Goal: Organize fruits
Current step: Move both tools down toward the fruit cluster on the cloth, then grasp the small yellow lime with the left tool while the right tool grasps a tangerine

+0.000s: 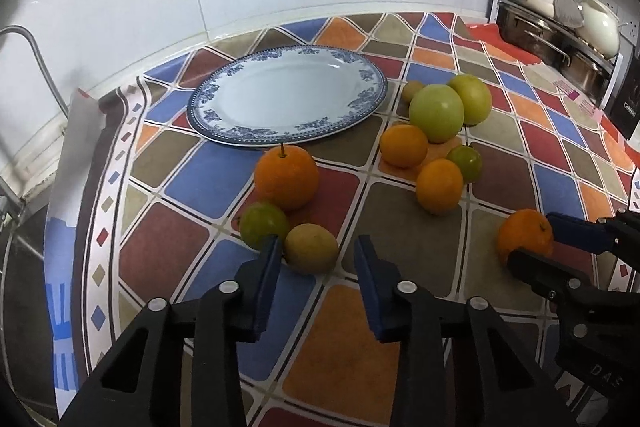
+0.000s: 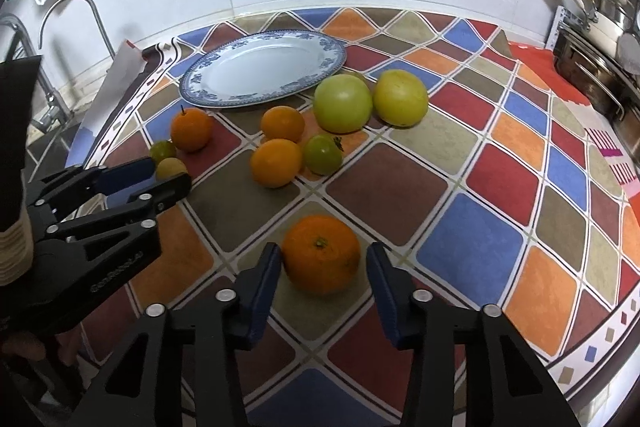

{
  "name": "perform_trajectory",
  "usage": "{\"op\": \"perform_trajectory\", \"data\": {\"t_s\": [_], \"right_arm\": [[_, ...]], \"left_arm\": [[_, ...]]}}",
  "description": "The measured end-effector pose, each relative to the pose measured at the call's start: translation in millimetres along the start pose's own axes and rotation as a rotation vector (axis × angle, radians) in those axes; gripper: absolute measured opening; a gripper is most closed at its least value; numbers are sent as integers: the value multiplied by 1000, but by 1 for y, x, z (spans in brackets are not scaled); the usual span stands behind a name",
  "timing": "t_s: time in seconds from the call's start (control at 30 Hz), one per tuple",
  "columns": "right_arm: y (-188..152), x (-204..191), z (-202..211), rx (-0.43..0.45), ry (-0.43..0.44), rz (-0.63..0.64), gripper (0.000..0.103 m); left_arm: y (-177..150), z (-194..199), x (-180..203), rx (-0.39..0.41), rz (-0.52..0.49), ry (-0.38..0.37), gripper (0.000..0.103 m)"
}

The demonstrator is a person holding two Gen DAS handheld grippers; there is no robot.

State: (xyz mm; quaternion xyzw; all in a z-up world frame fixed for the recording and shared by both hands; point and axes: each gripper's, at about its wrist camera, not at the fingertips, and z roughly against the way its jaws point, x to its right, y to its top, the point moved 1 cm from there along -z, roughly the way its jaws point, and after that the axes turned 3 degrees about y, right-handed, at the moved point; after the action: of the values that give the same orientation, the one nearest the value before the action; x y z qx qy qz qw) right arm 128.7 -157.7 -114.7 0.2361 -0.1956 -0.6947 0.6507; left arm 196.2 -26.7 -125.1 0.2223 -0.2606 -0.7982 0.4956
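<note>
A small yellow-green fruit (image 1: 311,247) sits between the left gripper's (image 1: 316,251) fingers; contact is unclear. An orange (image 2: 321,254) lies between the right gripper's (image 2: 324,259) narrowed fingers, contact unclear. Both rest on the surface (image 2: 472,243), near the plate (image 1: 224,95).

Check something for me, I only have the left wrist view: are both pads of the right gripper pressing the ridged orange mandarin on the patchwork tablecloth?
Observer: Not both. The ridged orange mandarin sits between the right gripper pads; one touches it, and a sliver of patchwork tablecloth shows at the other.
Operator: And behind the left gripper?
Observer: A ribbed cream sleeve cuff, at the frame's left edge.
</note>
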Motion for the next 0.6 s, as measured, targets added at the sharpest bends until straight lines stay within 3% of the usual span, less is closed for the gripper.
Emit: {"op": "perform_trajectory", "data": {"t_s": [0.13, 0.6], "right_arm": [[2, -2, -1, 7, -9, 7, 42], [8, 0, 9, 42, 30, 4, 42]], "left_arm": [[1, -5, -1, -12, -5, 4, 30], [4, 18, -1, 19, 27, -44, 30]]}}
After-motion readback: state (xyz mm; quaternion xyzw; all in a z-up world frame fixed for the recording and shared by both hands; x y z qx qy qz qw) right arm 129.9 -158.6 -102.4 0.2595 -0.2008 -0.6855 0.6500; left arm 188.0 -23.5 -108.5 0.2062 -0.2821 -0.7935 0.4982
